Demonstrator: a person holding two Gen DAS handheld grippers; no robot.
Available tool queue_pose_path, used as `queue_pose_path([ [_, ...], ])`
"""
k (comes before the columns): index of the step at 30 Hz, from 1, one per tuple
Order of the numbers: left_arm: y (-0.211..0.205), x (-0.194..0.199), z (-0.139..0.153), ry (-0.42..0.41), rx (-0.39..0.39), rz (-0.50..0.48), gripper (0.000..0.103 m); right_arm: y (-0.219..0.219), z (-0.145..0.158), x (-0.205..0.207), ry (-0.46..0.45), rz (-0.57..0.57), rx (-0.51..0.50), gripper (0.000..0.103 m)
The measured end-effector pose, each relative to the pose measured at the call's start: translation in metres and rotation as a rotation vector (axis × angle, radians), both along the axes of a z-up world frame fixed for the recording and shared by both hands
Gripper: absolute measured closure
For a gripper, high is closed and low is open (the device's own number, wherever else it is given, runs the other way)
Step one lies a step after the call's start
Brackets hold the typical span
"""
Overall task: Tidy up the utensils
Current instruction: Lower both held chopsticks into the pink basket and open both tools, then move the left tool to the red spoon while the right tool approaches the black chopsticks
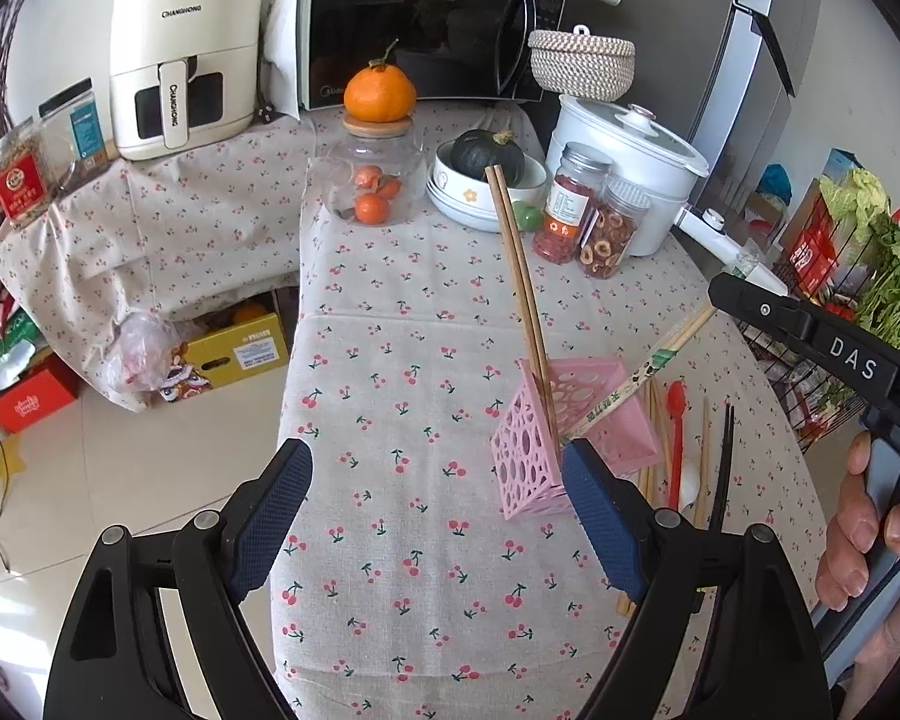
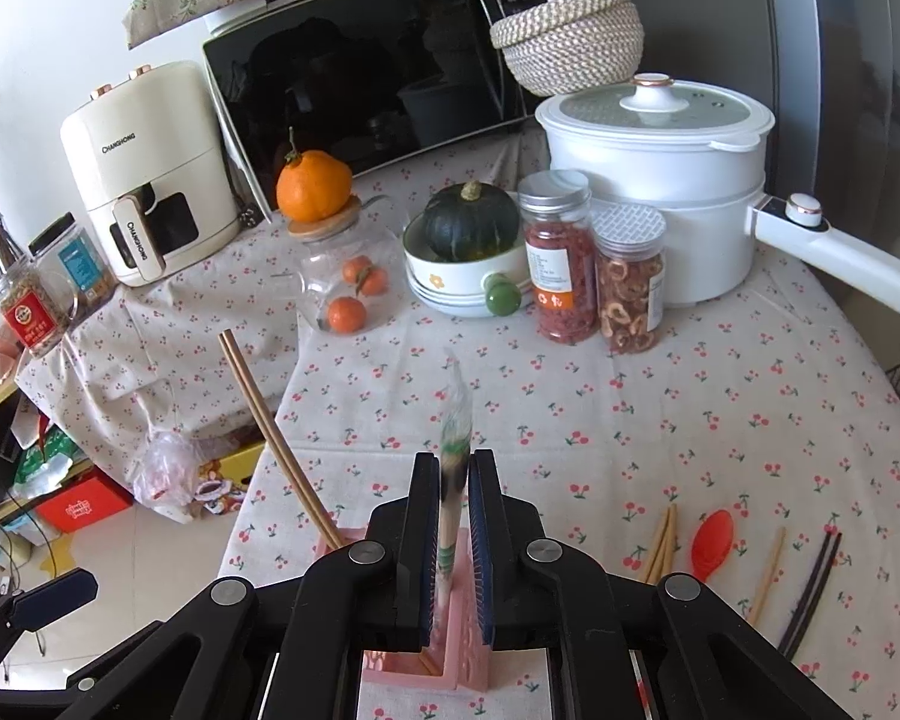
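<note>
Two brown chopsticks already stand in the pink holder; the right gripper, slackening, lowers a wrapped pair in—the left gripper gapes empty, while a red spoon and more chopsticks wait on the counter beside the holder.

Each camera sits just behind its claw, looking forward and down across the tabletop. Both views share the pink holder, close ahead, and the microwave far beyond.
</note>
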State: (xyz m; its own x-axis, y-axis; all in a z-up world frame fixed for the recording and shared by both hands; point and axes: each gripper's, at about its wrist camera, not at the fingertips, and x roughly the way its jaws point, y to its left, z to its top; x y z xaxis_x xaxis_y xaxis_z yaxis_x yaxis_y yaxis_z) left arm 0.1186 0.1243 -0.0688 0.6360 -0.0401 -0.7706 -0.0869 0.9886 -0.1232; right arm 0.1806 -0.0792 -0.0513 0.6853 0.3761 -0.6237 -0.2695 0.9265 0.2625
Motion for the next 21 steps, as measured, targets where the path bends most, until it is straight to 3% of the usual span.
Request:
queue_pose_path([
  [2, -0.001, 0.0, 0.001, 0.003, -0.008, -0.006, 0.016, -0.006, 0.003, -0.002, -0.005, -0.013, 0.022, 0.066],
  [8, -0.015, -0.005, 0.004, 0.005, -0.017, -0.05, 0.016, -0.028, 0.023, -0.012, -0.041, -0.018, 0.049, 0.041],
  [15, -0.043, -0.01, 0.007, 0.005, 0.011, -0.112, 0.016, -0.066, 0.027, -0.027, -0.05, -0.052, -0.017, 0.024],
  [21, -0.073, -0.012, 0.007, 0.014, 0.029, -0.164, 0.016, -0.1, 0.017, -0.036, -0.016, -0.09, -0.087, 0.019],
])
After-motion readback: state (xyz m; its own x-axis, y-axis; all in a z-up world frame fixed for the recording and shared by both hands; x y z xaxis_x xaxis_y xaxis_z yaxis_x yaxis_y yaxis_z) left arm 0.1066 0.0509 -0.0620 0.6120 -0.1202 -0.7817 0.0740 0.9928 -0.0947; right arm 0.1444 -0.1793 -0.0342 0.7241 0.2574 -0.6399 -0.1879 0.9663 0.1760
